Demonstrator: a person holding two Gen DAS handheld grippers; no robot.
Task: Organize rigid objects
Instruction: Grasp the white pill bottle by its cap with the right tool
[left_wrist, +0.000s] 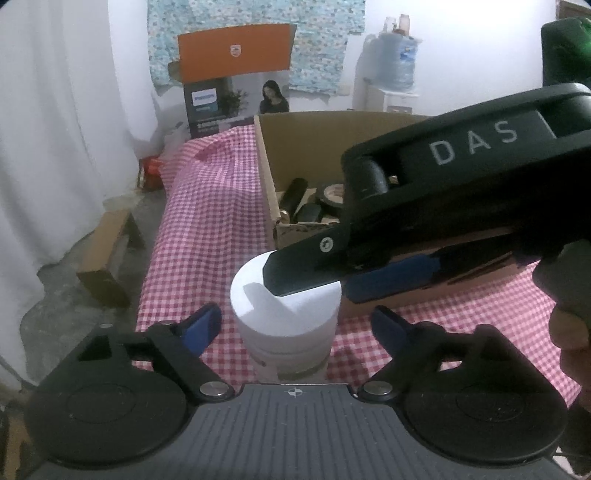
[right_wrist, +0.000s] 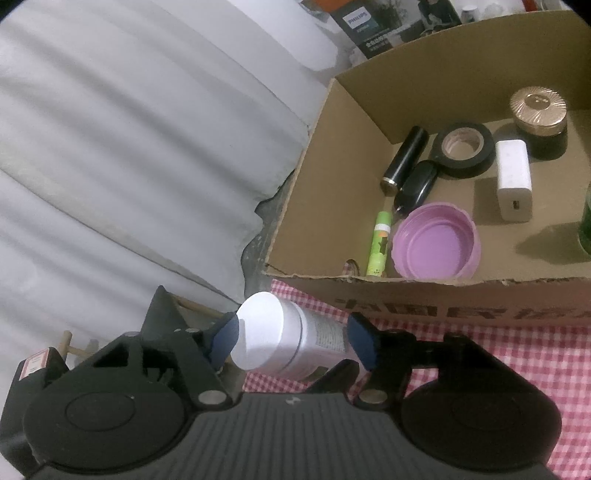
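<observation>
Left wrist view: my left claw (left_wrist: 295, 321) stands wide, both pads clear of the white jar (left_wrist: 284, 306) that stands upright between them on the checked cloth (left_wrist: 207, 221), near the table's edge. My right claw (right_wrist: 291, 341) comes across from the right, one finger (left_wrist: 299, 273) lying over the jar's lid. In the right wrist view its pads bracket the jar, one at the lid, one further along the body; I see small gaps, so I judge it not gripped yet.

Risks, as I judge them: two claws crowd one jar and could knock it over or off the edge. A grip by the smooth lid alone could slip.

Beyond the jar sits the box (right_wrist: 306, 155), already holding a purple lid (right_wrist: 436, 240), tape (right_wrist: 463, 147), charger (right_wrist: 513, 181) and more.
</observation>
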